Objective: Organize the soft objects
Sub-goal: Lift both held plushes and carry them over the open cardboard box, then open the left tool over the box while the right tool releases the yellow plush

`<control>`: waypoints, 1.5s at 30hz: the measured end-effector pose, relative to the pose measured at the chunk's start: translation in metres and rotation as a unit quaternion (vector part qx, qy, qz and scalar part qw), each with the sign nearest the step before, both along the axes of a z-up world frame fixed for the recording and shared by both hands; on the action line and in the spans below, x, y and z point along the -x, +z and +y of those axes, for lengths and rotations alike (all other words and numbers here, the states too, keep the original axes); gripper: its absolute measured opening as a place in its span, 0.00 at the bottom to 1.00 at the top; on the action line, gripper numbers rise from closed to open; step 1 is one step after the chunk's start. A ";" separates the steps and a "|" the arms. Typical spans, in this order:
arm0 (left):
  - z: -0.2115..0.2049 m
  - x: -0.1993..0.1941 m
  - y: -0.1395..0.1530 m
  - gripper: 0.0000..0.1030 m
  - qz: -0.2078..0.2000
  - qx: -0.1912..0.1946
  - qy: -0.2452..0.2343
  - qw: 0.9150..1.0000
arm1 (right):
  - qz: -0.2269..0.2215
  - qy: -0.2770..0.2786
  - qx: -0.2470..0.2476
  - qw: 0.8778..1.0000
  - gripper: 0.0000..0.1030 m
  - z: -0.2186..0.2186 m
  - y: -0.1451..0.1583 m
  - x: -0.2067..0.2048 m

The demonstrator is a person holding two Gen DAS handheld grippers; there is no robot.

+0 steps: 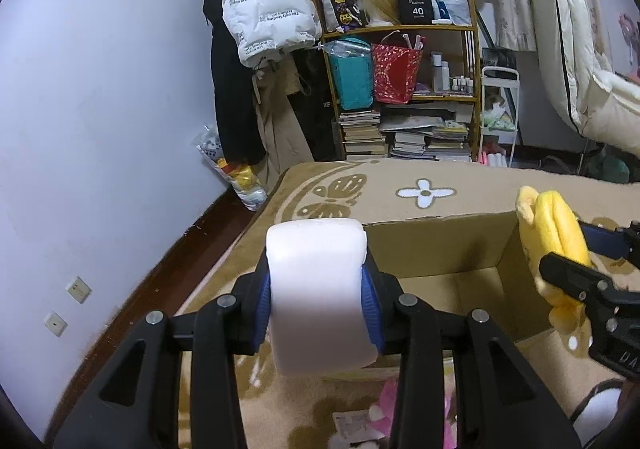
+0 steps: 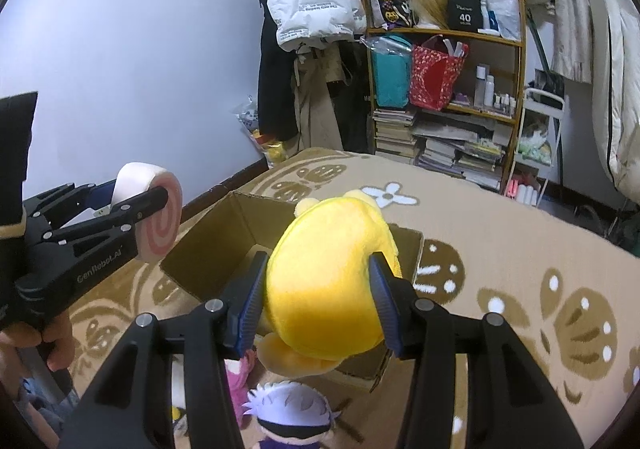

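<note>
Above the tan patterned bed cover (image 1: 400, 177), each claw carries 1 soft toy near an open brown cardboard box (image 1: 448, 245) that rests on the cover.

From the left wrist view, the left claw (image 1: 318, 299) is closed on a white, thick round plush cushion (image 1: 318, 289), its blue ribbed pads (image 1: 370, 309) pressing into both sides so the soft body bulges above and below them. The cushion hangs just beside the box's left wall, over the cover rather than over the opening. From the right wrist view the same cushion shows a pink spiral on its flat face, and the hand (image 2: 56, 341) gripping the left handle shows at the lower left edge.

The right claw (image 2: 316, 301) is clamped on a yellow plush toy with small rounded ears (image 2: 332, 277), the pads sunk into its sides. This toy hangs over the near part of the box opening, hiding much of the interior; the part of the box floor that shows is bare.

Below the right claw, a small plush doll with white hair and a dark blindfold (image 2: 292, 415) lies on the cover in front of the box, beside a pink plush (image 2: 240, 373).
</note>
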State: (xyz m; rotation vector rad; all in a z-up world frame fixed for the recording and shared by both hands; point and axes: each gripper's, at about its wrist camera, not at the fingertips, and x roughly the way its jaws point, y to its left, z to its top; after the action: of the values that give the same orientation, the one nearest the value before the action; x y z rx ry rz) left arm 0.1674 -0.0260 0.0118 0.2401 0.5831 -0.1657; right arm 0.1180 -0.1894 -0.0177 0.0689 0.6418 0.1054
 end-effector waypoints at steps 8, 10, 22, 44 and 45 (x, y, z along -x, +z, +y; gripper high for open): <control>-0.004 -0.007 -0.013 0.37 0.002 0.017 -0.016 1.000 | -0.003 0.012 0.011 1.000 0.52 0.010 -0.010 -0.009; -0.006 -0.008 -0.015 0.37 0.005 0.024 -0.020 0.999 | -0.005 0.016 0.016 1.000 0.52 0.013 -0.012 -0.010; -0.022 -0.017 -0.034 0.42 0.028 -0.011 -0.007 1.000 | 0.015 0.010 0.031 0.999 0.54 0.010 -0.031 -0.024; -0.027 -0.011 -0.035 0.93 0.009 -0.044 -0.005 0.999 | 0.026 0.000 0.025 0.999 0.69 0.004 -0.040 -0.029; -0.027 -0.011 -0.035 0.95 0.011 -0.044 -0.004 0.999 | 0.024 -0.002 0.024 0.999 0.74 0.004 -0.039 -0.028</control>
State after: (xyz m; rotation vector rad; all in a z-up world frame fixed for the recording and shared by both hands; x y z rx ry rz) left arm 0.1781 -0.0527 -0.0228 0.3266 0.6112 -0.1499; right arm 0.1460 -0.1855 -0.0570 0.0262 0.6913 0.0855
